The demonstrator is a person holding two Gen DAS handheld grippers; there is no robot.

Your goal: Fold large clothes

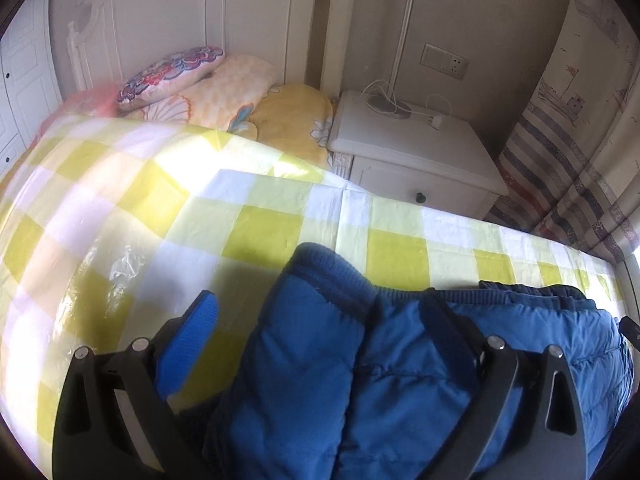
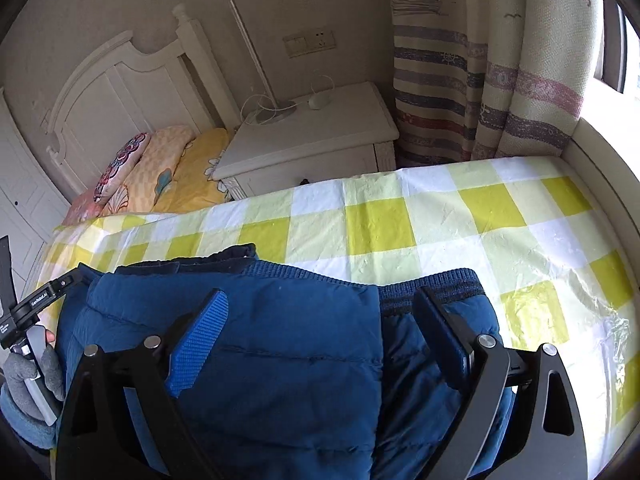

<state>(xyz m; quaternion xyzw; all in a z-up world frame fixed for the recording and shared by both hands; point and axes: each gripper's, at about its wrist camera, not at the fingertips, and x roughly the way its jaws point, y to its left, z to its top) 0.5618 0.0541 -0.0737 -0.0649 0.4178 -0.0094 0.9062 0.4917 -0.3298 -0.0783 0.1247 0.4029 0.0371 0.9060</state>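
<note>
**Blue padded jacket bunched at bed's near edge**

Jacket point(image 2: 280, 340) lies on the checked plastic bed cover point(image 2: 400, 216). Right claw point(image 2: 320, 332) and left claw point(image 1: 320, 336) are both spread wide over it, fabric between the fingers but not pinched.

Risk, I think: puffy slick layers, so closing may catch only the top one; the jacket could also slide on the glossy cover.

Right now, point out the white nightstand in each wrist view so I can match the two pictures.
Left wrist view: the white nightstand stands right of centre in the upper half, beyond the checked bed cover, beside the yellow pillows.
Right wrist view: the white nightstand sits left of centre in the upper half, between the pillows and the striped curtain.
Shared landmark: the wall socket plate above it.
</note>
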